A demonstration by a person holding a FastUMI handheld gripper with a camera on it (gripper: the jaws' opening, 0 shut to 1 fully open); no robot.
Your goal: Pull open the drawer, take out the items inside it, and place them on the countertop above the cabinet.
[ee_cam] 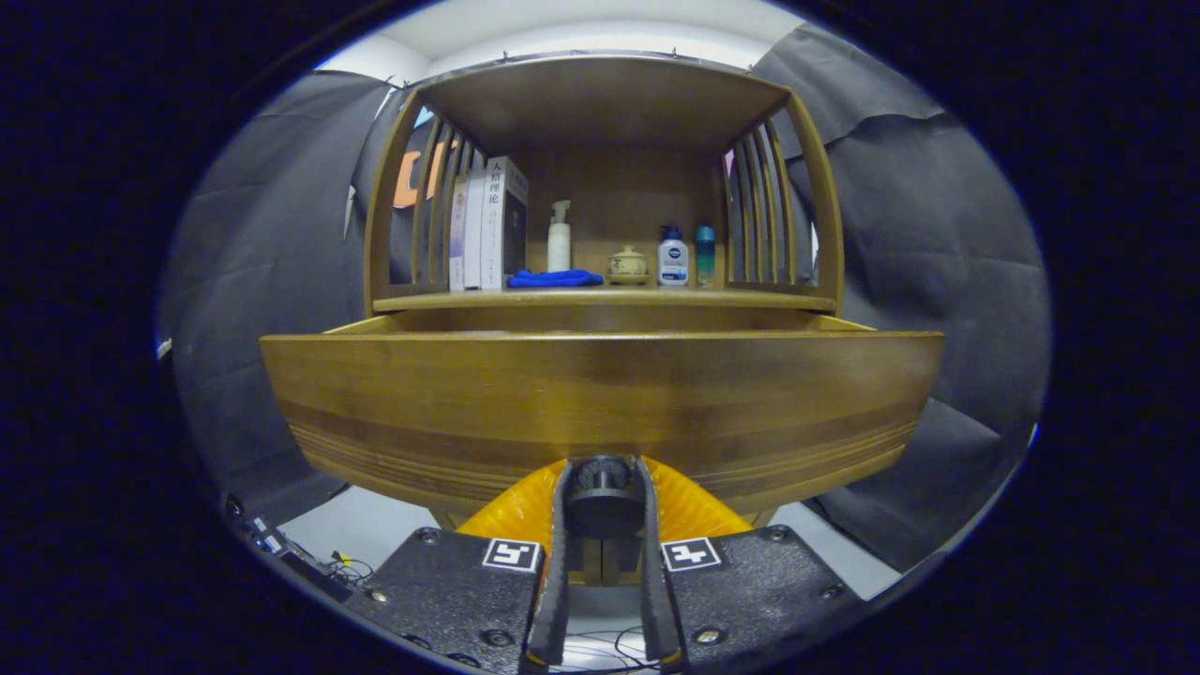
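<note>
The hand-held gripper (603,487) points straight ahead at a wide wooden drawer front (600,403), its two fingers closed on the small dark round knob (603,495) low at the front's centre, one finger pressing each side. The drawer juts out from the brown wooden cabinet (600,103), partly open, its long axis running side to side across the fingers. Its inside is hidden behind the front. The wooden countertop (600,298) sits above and beyond.

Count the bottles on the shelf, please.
3. A white pump bottle stands behind the blue cloth. A white bottle and a teal bottle stand right of the small pot. The books may hide more.
</note>
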